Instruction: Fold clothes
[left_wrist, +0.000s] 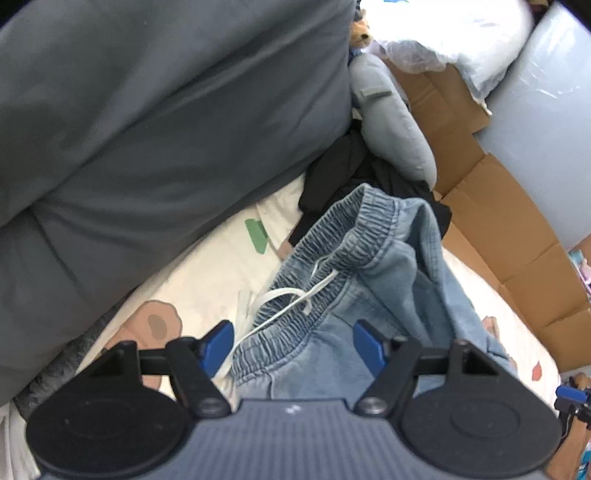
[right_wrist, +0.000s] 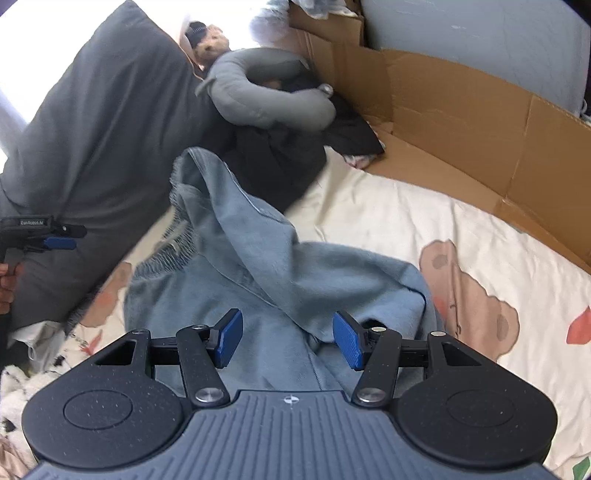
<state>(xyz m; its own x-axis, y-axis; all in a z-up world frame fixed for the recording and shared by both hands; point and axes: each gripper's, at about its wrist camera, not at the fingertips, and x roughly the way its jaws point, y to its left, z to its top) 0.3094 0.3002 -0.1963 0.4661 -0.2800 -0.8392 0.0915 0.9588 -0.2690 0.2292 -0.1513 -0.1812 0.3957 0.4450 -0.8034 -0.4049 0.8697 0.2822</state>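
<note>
Denim shorts (left_wrist: 369, 280): soft, washed light-blue cloth, ribbed elastic waistband, flat white woven drawstring (left_wrist: 291, 302). Bed sheet (right_wrist: 406, 229): matt cream printed cloth. Large pillow (left_wrist: 166, 110): matt dark-grey cloth, smooth. Cardboard (right_wrist: 461, 122): brown, matt, creased. Left gripper (left_wrist: 293, 347) and right gripper (right_wrist: 288, 338): matt black plastic, ribbed blue pads, bright metal screws.

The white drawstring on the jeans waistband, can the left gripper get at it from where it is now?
Probably yes. The left gripper stands open just above the waistband, and the white drawstring lies exposed on the jeans just ahead of its fingertips, with nothing covering it.
</note>
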